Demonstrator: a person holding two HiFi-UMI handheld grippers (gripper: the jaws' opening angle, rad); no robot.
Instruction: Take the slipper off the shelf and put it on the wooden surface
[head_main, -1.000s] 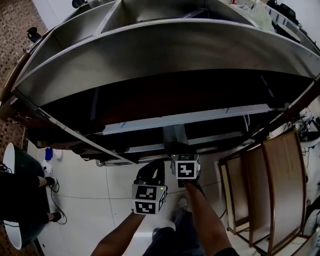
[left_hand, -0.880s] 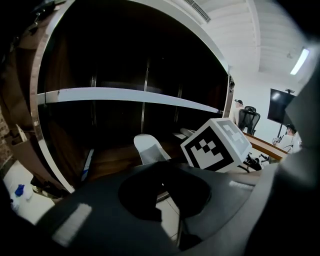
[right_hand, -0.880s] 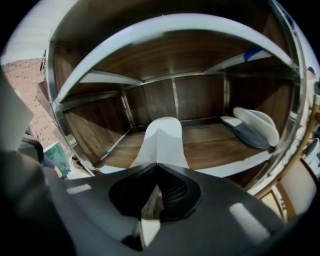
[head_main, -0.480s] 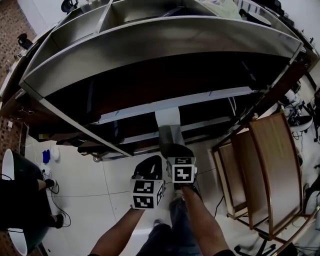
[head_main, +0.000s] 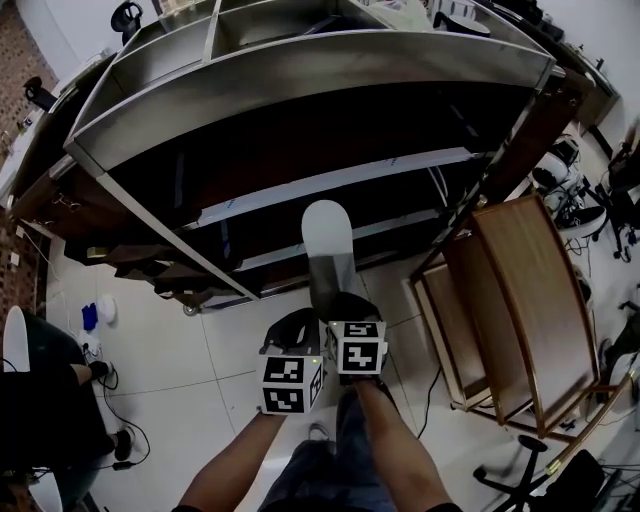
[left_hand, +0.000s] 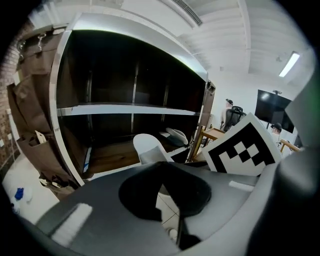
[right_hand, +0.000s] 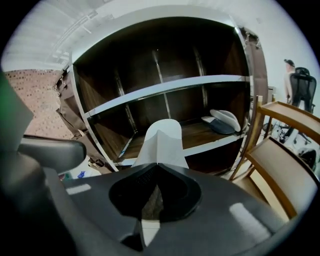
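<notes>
A white slipper (head_main: 325, 245) with a grey strap sticks out toward the dark shelf unit (head_main: 300, 70), clear of its front edge. My right gripper (head_main: 331, 302) is shut on the slipper's near end; in the right gripper view the slipper (right_hand: 162, 142) rises straight from the right gripper (right_hand: 157, 166). My left gripper (head_main: 296, 332) hangs just left of it, shut, holding nothing. In the left gripper view, the slipper (left_hand: 146, 149) shows beyond the left gripper (left_hand: 162, 166). The wooden surface (head_main: 530, 300) stands to the right of the shelf.
A second slipper (right_hand: 225, 120) lies on the lower wooden shelf at the right end. A white shelf board (head_main: 330, 185) crosses the unit. A person's legs (head_main: 40, 400) stand at the left. A chair base (head_main: 520, 470) and cables lie on the tiled floor.
The slipper has come out of the shelf's shadow toward me and now shows fully. Both grippers have drawn back from the shelf, and the wooden surface sits closer at the right.
</notes>
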